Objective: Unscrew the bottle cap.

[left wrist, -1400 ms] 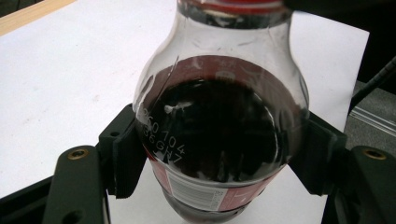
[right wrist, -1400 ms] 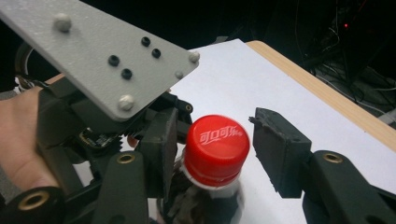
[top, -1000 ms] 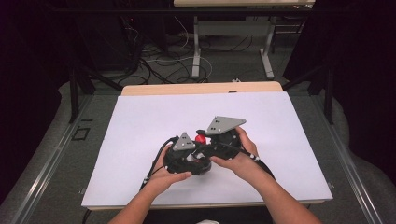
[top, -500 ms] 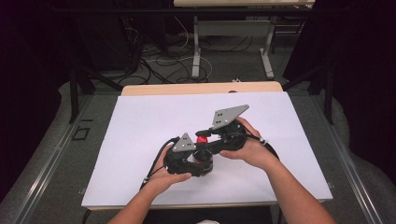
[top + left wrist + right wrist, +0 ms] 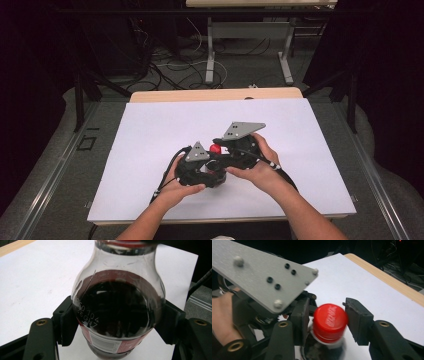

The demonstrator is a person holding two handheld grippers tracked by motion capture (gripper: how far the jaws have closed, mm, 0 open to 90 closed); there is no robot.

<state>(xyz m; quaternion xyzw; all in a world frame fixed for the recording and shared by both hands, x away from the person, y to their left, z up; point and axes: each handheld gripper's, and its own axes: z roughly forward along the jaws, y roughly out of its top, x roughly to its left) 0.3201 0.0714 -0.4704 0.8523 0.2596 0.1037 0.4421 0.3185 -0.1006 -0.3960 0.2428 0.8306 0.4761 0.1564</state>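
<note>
A clear bottle (image 5: 117, 302) of dark cola with a red label stands on the white table top (image 5: 150, 130). My left gripper (image 5: 117, 323) is shut on its body, one pad pressed against each side below the shoulder. The red screw cap (image 5: 329, 326) sits between the pads of my right gripper (image 5: 327, 315), which close on it from both sides. In the high view the left gripper (image 5: 200, 167) and right gripper (image 5: 231, 147) meet near the table's middle, with the cap (image 5: 215, 148) between them. The left gripper's grey plate (image 5: 262, 272) fills the upper left of the right gripper view.
A wooden strip (image 5: 215, 94) runs along the table's far edge. Past it are metal table legs (image 5: 210, 55) and loose cables (image 5: 175, 70) on the floor. A metal rail (image 5: 45, 185) lies on the floor to the left.
The right hand has turned: its grey plate tipped up half a second ago and lies flatter now. The left gripper has kept still on the bottle.
</note>
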